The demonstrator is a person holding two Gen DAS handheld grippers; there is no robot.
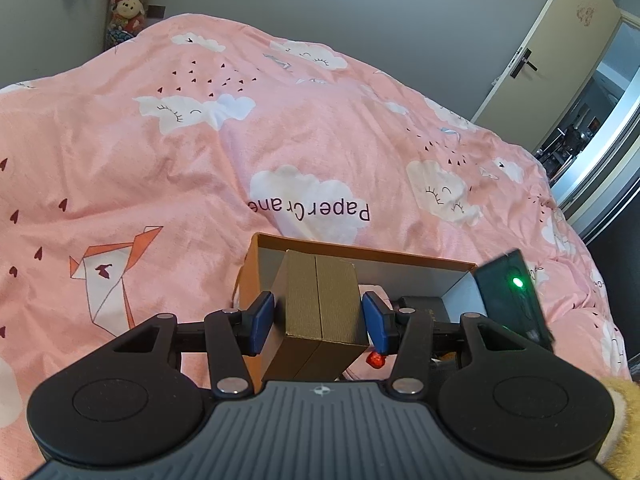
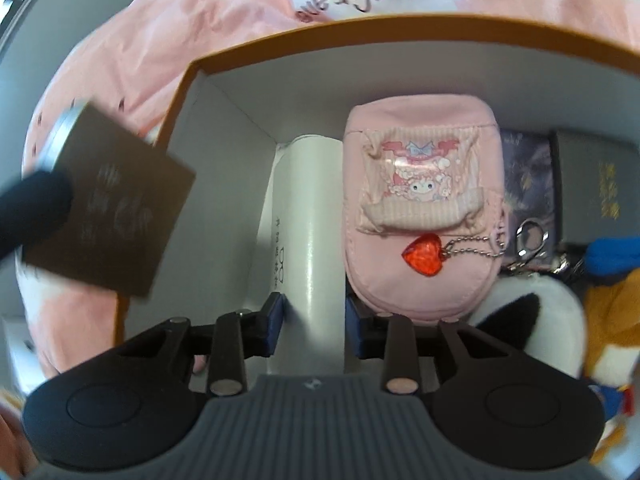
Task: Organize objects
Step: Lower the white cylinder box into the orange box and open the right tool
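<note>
My left gripper is shut on a brown-gold cardboard box, its blue pads pressed on the two sides, above the near left corner of an open orange storage box on the bed. In the right wrist view that brown box shows blurred at the left. My right gripper reaches down into the orange box, its pads lying against both sides of a white tube that rests by the left inner wall. A pink pouch with a red heart charm lies beside the tube.
Dark booklets and a keyring fill the box's right part, with a white-and-black plush and an orange plush near it. The pink duvet spreads all round. A door stands at the far right.
</note>
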